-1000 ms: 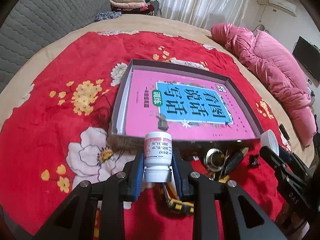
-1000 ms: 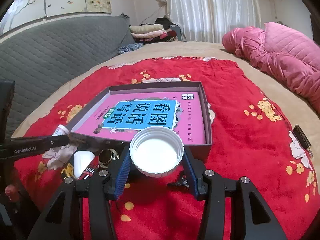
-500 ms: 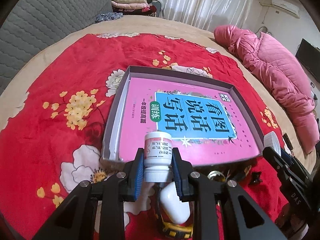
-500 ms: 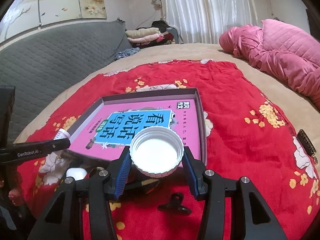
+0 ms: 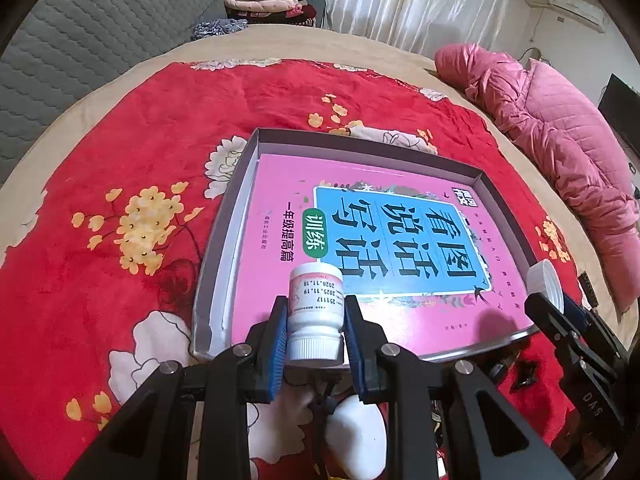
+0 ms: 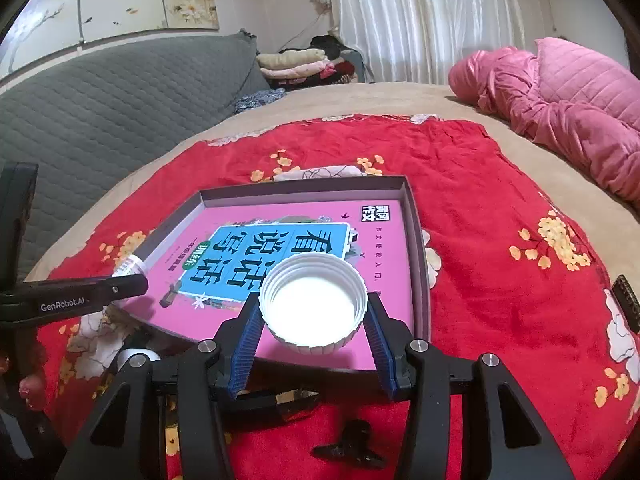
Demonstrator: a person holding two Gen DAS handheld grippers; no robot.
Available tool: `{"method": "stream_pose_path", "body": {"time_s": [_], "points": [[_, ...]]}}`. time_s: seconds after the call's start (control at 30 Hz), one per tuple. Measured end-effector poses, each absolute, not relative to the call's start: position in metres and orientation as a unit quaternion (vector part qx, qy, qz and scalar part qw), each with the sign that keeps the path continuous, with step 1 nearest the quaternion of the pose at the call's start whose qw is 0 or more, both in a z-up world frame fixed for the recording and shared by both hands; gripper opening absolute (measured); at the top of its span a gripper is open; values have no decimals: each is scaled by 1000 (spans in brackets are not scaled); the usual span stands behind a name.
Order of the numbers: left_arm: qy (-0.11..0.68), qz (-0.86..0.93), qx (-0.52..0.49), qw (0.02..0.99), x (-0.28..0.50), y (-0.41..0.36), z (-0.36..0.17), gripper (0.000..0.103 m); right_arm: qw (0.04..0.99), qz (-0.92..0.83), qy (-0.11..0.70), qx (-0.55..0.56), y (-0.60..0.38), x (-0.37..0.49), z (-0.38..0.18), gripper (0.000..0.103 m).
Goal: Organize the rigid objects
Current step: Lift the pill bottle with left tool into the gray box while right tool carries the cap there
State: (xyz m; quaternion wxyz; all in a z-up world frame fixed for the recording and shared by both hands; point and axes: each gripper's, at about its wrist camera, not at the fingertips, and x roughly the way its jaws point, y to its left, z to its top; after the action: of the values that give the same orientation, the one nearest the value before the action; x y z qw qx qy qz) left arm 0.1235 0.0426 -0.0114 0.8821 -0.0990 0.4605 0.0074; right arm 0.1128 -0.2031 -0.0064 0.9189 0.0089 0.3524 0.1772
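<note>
left tongs (image 5: 315, 334) clenched on small white bottle (image 5: 316, 318), above box's (image 5: 224, 240) near-left corner | right tongs (image 6: 312, 322) grasping white cap (image 6: 313, 304) over near-right edge | plan — lower both onto pink book (image 6: 384, 248) upright, apart, then release gently

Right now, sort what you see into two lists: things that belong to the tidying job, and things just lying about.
Job:
- white pill bottle in left gripper
- white screw cap in right gripper
- shallow box holding the pink book
- black clip

Lying about:
- pink quilted jacket
- folded clothes
- red floral blanket
</note>
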Motion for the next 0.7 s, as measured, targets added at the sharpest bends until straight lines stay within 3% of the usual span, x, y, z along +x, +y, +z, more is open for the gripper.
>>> {"method": "stream_pose_path", "body": {"time_s": [0.7], "points": [[479,17,-80,874,141,41,-31,27,913,163,373,22,-208,131,-17,52]]}}
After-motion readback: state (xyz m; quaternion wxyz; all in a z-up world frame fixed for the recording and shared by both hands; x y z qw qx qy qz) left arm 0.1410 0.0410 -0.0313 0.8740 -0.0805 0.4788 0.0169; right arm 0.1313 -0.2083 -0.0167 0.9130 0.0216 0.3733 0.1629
